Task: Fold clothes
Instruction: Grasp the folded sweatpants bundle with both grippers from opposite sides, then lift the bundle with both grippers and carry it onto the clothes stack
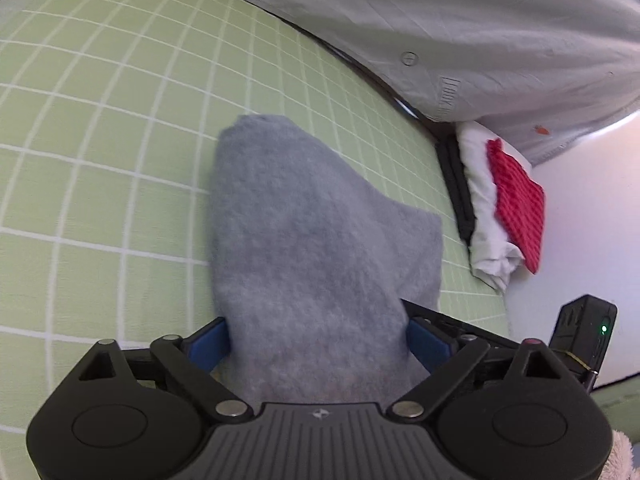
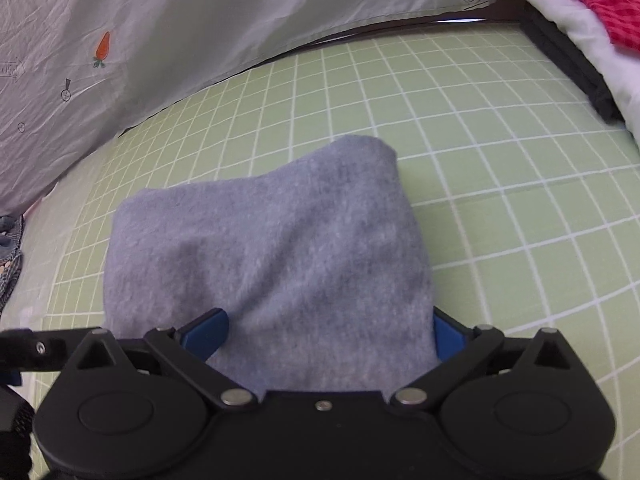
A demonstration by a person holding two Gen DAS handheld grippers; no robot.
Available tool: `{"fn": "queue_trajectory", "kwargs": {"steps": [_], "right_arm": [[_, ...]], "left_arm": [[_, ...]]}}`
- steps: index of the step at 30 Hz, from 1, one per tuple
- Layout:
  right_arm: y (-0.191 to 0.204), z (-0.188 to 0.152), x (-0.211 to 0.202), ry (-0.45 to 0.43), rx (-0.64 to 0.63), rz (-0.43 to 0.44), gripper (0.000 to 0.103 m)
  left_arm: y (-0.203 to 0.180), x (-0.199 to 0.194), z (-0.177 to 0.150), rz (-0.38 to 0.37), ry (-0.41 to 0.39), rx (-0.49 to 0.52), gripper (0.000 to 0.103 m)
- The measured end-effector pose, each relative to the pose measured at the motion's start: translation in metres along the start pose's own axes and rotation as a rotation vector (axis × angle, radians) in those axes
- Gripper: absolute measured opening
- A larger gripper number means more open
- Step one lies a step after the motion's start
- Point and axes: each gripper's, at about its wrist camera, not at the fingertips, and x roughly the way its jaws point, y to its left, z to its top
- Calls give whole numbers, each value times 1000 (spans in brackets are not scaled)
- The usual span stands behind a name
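A soft grey cloth [image 1: 308, 248] is held up over a bed. The left hand-held gripper [image 1: 318, 344] has its blue fingers [image 1: 206, 346] spread wide, with the cloth bunched between them. It is hard to tell if they pinch it. The right hand-held gripper [image 2: 326, 336] looks the same, with the grey cloth [image 2: 272, 256] filling the gap between its spread blue fingers [image 2: 206, 334].

Under the cloth lies a green sheet [image 1: 100, 140] with thin white lines that make squares. At the far side of the bed sits a light grey cover [image 1: 480, 32] with little orange carrots and small round marks on it. Its printed words read "LOOK HERE", clearest in the right view.

At the edge of the bed there is a white folded cloth [image 1: 486, 216] with a red knitted piece [image 1: 518, 204] on top. The left view also shows a small black box [image 1: 586, 332] with a green light. Only the right view shows some blue patterned fabric [image 2: 10, 248] at its left edge.
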Motion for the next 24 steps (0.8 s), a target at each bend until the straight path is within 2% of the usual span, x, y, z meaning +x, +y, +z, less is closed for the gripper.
{"fn": "queue_trajectory", "kwargs": {"steps": [3, 4, 5, 6, 7, 8, 9, 10, 11, 14, 20, 24], "right_arm": [[4, -1, 0, 1, 36, 26, 102], [4, -1, -1, 1, 58, 46, 99], [5, -2, -3, -1, 83, 69, 86], [5, -4, -5, 1, 111, 98, 62], [5, -8, -4, 13, 154, 137, 48], [4, -11, -4, 26, 197, 175, 39], [5, -17, -5, 20, 232, 202, 37], [8, -22, -8, 12, 243, 203, 36], [10, -24, -11, 7, 246, 199, 35], [10, -26, -29, -5, 263, 235, 32], [-21, -15, -86, -86, 220, 264, 31], [-72, 4, -126, -171, 218, 288, 31]], "left_arm": [[2, 1, -2, -36, -4, -13, 97], [4, 0, -3, -54, -3, -28, 94], [5, 0, -3, -73, 5, -40, 78], [6, 0, -5, -77, 12, -43, 71], [7, -1, -6, -62, 10, -38, 61], [7, -4, -7, -63, 10, -35, 54], [7, -8, -8, -79, 12, -36, 49], [5, -12, -8, -90, 13, -42, 41], [3, -15, -8, -95, 13, -43, 38], [-17, -22, -14, -80, 8, 6, 34], [-92, -16, -30, -133, -43, 94, 34], [-161, 6, -37, -161, -116, 167, 34]]}}
